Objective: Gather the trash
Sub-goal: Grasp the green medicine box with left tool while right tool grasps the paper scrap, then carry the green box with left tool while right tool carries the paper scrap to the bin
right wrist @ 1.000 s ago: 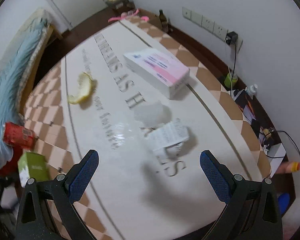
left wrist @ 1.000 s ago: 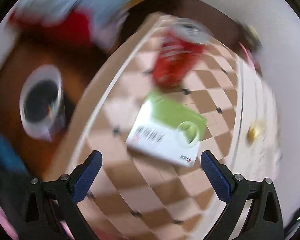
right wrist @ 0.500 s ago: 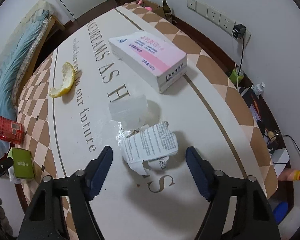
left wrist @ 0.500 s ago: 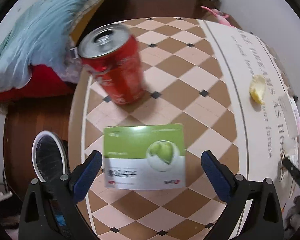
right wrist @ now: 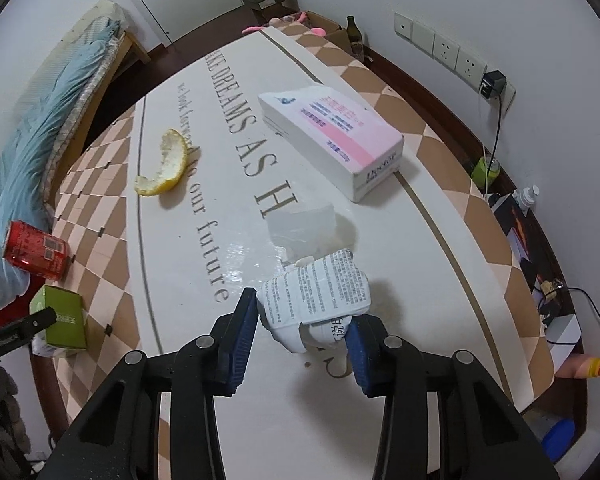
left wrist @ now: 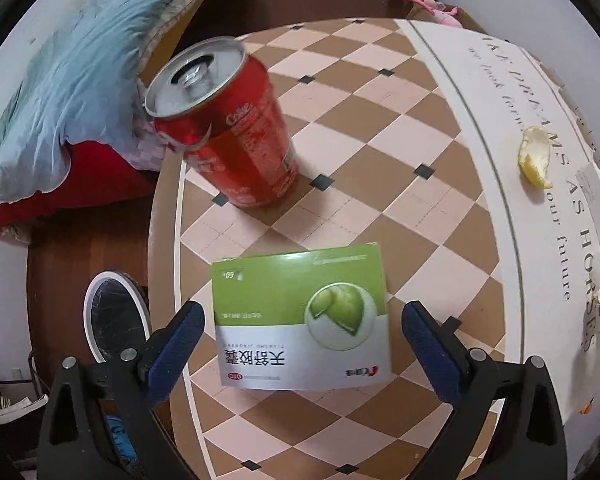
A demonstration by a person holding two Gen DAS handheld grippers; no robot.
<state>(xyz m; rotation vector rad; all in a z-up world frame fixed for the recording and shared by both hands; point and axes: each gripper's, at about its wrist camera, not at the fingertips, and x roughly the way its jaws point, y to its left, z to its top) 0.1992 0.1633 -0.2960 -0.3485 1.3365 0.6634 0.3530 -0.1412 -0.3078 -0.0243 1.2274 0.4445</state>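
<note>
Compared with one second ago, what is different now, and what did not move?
The right claw came down and narrowed from wide open until its pads sit against the crumpled paper leaflet. The left claw, open, swung in to straddle the green box. The red can, peel, pink box and clear wrapper stayed put.

2 boxes [right wrist: 332,136] [left wrist: 302,318], 1 can [left wrist: 228,128], 1 peel [right wrist: 166,166], 1 crumpled paper [right wrist: 318,298].

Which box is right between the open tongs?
The green-and-white box with the green fruit picture. It lies between the left tongs, beside the red can; the pink-and-white box lies farther off.
</note>
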